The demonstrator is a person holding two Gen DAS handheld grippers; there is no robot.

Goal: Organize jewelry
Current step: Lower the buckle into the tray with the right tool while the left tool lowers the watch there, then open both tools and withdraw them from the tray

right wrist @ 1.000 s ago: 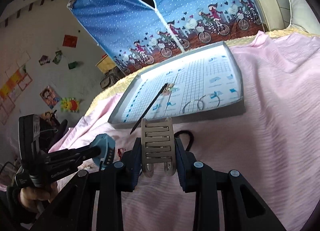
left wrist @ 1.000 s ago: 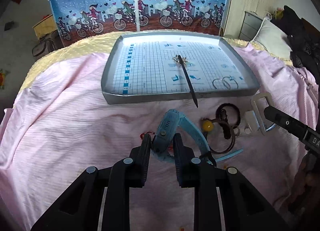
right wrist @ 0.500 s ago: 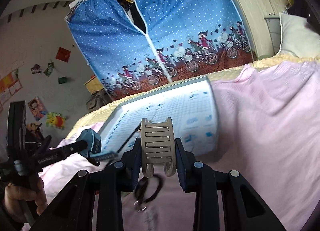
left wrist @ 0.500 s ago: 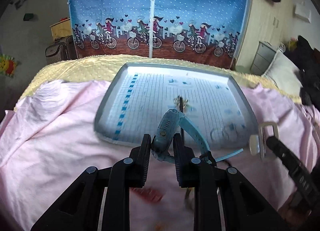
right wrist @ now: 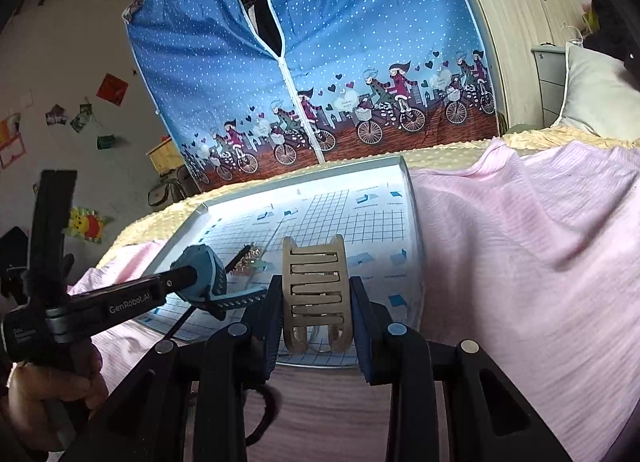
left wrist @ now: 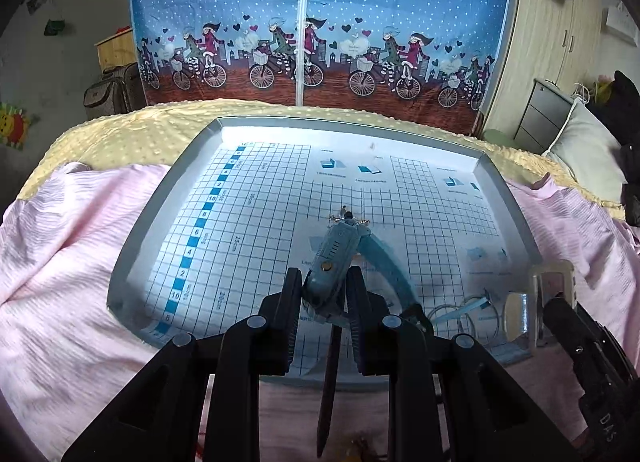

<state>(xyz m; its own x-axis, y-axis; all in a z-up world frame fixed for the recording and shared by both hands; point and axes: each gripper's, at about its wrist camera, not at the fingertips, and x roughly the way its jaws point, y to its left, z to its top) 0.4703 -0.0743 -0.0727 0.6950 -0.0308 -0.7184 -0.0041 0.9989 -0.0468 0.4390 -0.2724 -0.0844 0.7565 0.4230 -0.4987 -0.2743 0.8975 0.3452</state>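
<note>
My left gripper (left wrist: 323,294) is shut on a light blue watch (left wrist: 334,258), held above the near part of the grey tray (left wrist: 132,246) with its gridded sheet. The watch strap (left wrist: 386,262) curves off to the right. My right gripper (right wrist: 316,306) is shut on a beige hair claw clip (right wrist: 316,290), held over the tray's near right corner (right wrist: 414,262). In the tray lie a black hair stick (left wrist: 332,362), a small sparkly ornament (right wrist: 250,254) and thin hoop rings (left wrist: 476,312). The left gripper with the watch (right wrist: 204,274) shows in the right wrist view.
The tray rests on a pink sheet (left wrist: 60,254) over a yellow blanket (left wrist: 132,129). A dark hair tie (right wrist: 268,410) lies on the sheet under the right gripper. A blue fabric wardrobe (left wrist: 312,21) stands behind; a pillow (left wrist: 588,149) and drawers (left wrist: 548,109) are at the right.
Both grippers have risen from the bedsheet and moved forward over the tray, the left carrying the watch and the right carrying the claw clip. The loose items on the sheet dropped out of view.
</note>
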